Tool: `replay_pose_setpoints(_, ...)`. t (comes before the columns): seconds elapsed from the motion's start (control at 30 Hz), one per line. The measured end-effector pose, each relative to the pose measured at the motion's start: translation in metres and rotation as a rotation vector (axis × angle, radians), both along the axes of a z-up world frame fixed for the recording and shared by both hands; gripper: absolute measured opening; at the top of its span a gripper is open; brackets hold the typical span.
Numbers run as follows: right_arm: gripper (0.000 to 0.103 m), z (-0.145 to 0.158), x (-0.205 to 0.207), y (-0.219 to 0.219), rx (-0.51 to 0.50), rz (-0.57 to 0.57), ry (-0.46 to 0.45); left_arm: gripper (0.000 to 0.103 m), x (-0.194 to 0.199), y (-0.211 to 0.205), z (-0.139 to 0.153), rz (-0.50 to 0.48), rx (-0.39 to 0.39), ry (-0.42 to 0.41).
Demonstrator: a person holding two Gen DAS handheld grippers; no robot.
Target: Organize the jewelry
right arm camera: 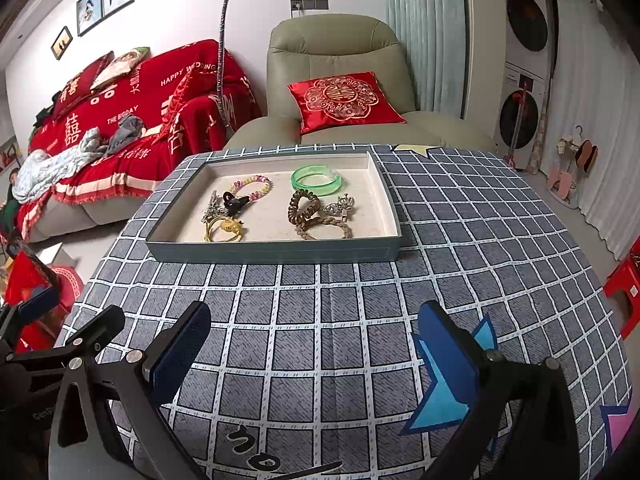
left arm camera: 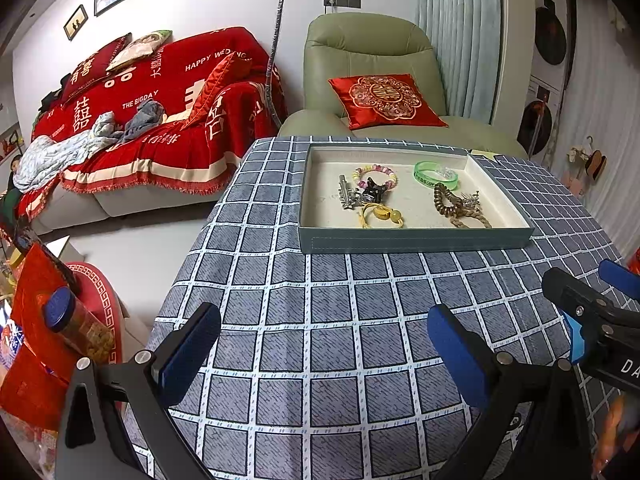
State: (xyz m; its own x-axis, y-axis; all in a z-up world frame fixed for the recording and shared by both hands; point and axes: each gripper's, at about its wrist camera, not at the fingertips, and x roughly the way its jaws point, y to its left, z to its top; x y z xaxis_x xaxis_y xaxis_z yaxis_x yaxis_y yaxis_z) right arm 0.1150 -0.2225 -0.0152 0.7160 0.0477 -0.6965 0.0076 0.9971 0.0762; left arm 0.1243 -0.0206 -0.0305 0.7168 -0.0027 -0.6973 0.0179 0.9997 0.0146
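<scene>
Jewelry lies in a shallow tray (left arm camera: 416,236) in the upper middle of the left wrist view, on the checked cloth of the surface (left arm camera: 320,320). Inside, toward the left, are a pastel bead bracelet (left arm camera: 375,174), a silver clip (left arm camera: 345,194) and a yellow cord charm (left arm camera: 382,216); toward the right are a green bangle (left arm camera: 436,174), a brown coil tie (left arm camera: 444,198) and a braided band (left arm camera: 470,220). The left claw (left arm camera: 324,356) fills the bottom of the frame, spread wide and holding nothing, hanging over bare cloth. The right claw (left arm camera: 592,292) shows at the right edge.

In the right wrist view the tray (right arm camera: 276,250) sits centre left with the same pieces. The right claw (right arm camera: 316,356) is spread wide and holding nothing, low in the frame.
</scene>
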Motion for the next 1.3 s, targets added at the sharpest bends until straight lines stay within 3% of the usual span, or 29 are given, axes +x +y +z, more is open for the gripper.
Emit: replay_pose_setpoints(1.3,0.103,0.0012,-0.0004,0.0070,0.001,0.005,-0.007,0.103,-0.0010,-0.0002,0.0010,0.003,0.014,-0.003)
